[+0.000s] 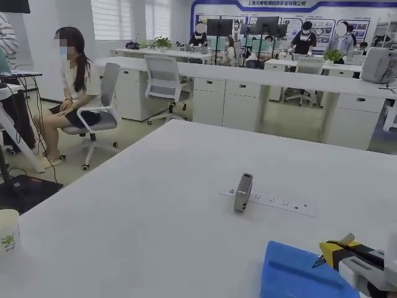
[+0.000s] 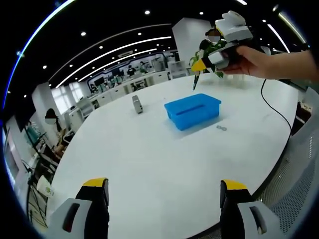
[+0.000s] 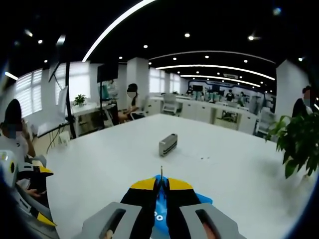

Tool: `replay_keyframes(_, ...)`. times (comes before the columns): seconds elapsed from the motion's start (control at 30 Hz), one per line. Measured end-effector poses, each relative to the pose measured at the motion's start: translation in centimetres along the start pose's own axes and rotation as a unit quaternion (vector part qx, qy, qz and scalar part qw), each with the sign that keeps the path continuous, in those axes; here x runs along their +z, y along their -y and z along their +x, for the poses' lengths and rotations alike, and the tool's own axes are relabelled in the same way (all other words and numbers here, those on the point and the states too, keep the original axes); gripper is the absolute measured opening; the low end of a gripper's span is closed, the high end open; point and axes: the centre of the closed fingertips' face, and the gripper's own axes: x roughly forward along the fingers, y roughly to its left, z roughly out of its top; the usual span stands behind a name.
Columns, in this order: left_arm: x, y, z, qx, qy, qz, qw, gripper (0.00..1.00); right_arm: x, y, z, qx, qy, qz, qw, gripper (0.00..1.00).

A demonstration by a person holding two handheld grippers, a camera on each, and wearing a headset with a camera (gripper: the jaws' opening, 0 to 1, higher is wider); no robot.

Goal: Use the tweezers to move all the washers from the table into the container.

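Note:
A blue container (image 2: 193, 110) sits on the white table (image 2: 149, 164), with two small washers (image 2: 221, 128) lying just beside it. Above the container a hand holds my right gripper (image 2: 205, 62), shut on thin tweezers (image 2: 195, 80) that point down. In the right gripper view the yellow-tipped jaws (image 3: 160, 185) are pressed together on the tweezers (image 3: 161, 173), over the blue container (image 3: 158, 213). The head view catches the container (image 1: 298, 273) and right gripper (image 1: 332, 251) at the bottom right. My left gripper (image 2: 164, 186) stands wide open over bare table, well short of the container.
A small grey box (image 1: 243, 192) stands on the table beyond the container. A paper cup (image 1: 7, 233) sits at the table's left edge. A person sits on an office chair (image 1: 99, 118) beyond the table. A potted plant (image 3: 298, 139) stands at the right.

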Motion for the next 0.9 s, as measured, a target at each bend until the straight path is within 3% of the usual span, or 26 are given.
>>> replay_keyframes(0.17, 0.0, 0.1, 0.0, -0.001, -0.001, 0.003, 1.0000, 0.95, 0.4, -0.1, -1.2, 0.001, 0.010, 0.006, 0.9999, 0.03)
replay_keyframes(0.4, -0.2, 0.3, 0.2, -0.007, -0.006, 0.001, 1.0000, 0.98, -0.4, -0.3, -2.5, 0.003, 0.009, 0.013, 0.9999, 0.03)
replay_keyframes(0.57, -0.3, 0.6, 0.2, -0.012, -0.009, 0.008, 0.9998, 0.98, -1.5, -0.6, -3.2, 0.007, 0.002, 0.023, 0.9997, 0.03)
replay_keyframes(0.9, -0.4, 0.7, 0.2, -0.013, -0.013, 0.013, 0.9998, 0.97, -5.1, -1.7, -3.6, 0.014, -0.035, 0.041, 0.9984, 0.03)
